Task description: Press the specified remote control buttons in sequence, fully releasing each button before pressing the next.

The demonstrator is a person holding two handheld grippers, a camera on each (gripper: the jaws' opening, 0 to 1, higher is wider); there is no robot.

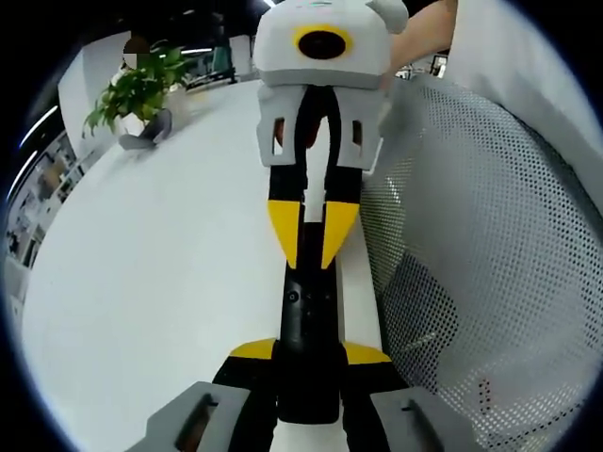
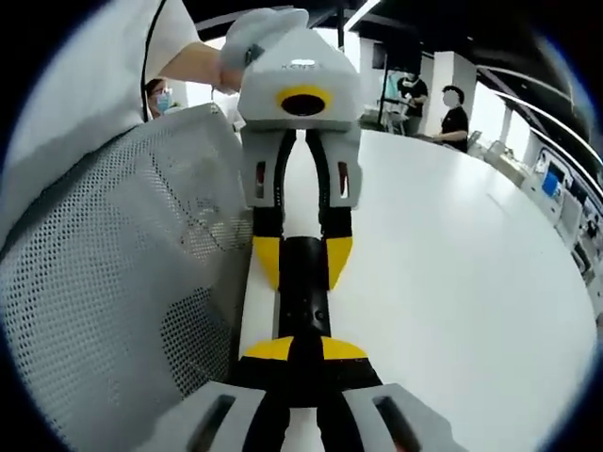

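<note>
A black remote control (image 1: 306,320) lies lengthwise between my left gripper (image 1: 309,353), whose yellow-tipped jaws are shut on its near end. From the far side my right gripper (image 1: 311,250) points its yellow fingertips (image 1: 283,226), closed together, down at the remote's far end. In the right gripper view the remote (image 2: 303,278) runs away from my right gripper (image 2: 306,350), whose shut tips rest over its near part. The left gripper (image 2: 303,264) clamps its far part from both sides. Whether a button is being pressed down I cannot tell.
A white table (image 1: 160,264) spreads out to one side of the remote. A grey mesh chair back (image 1: 490,245) stands close on the other side. A potted plant (image 1: 141,89) sits at the table's far end. People (image 2: 452,113) stand beyond the table.
</note>
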